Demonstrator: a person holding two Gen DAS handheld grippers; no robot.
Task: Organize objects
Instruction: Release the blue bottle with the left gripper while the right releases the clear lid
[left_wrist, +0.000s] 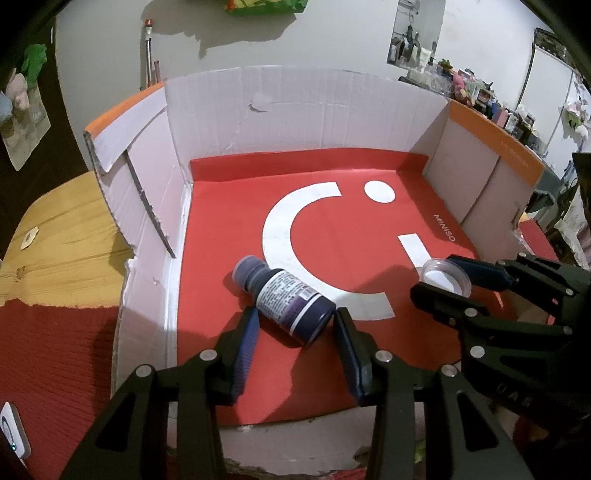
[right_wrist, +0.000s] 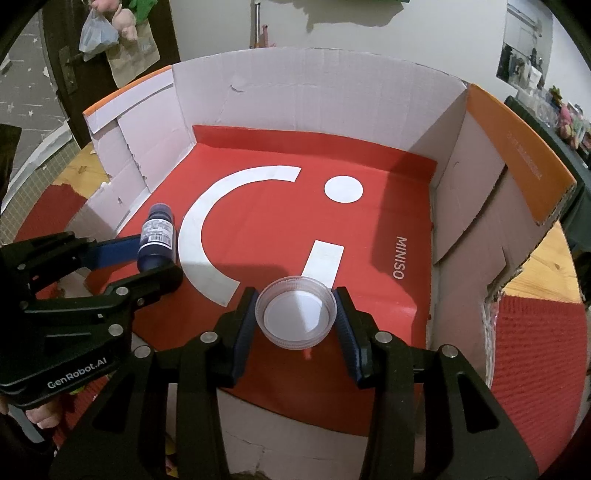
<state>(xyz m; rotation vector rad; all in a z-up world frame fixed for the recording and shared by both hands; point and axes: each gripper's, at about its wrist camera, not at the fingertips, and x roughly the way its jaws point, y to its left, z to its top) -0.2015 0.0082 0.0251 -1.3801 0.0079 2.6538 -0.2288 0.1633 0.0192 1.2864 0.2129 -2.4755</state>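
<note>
While both tools reach into the cardboard box, the red Miniso sheet lining its floor serves as the landmark for everything else. On the near part of that sheet, toward its left edge, a dark purple bottle lies on its side, cap pointing away toward the box's left wall. The left gripper straddles the bottle's base with its jaws spread; the blue pads stand just beside the bottle on either flank, and whether they touch it I cannot tell. From the right wrist view the same bottle shows lying between those blue pads.

Nearer the sheet's right side, beside the white bar of the printed logo, sits a clear round lid, rim upward, its white inner disc facing up. The right gripper brackets it, jaws drawn in so that the pads meet the lid's rim on both sides. In the left wrist view the lid shows between the right tool's black fingers.

Outside the box, a wooden worktop with a red mat lies to the left of the sheet.
</note>
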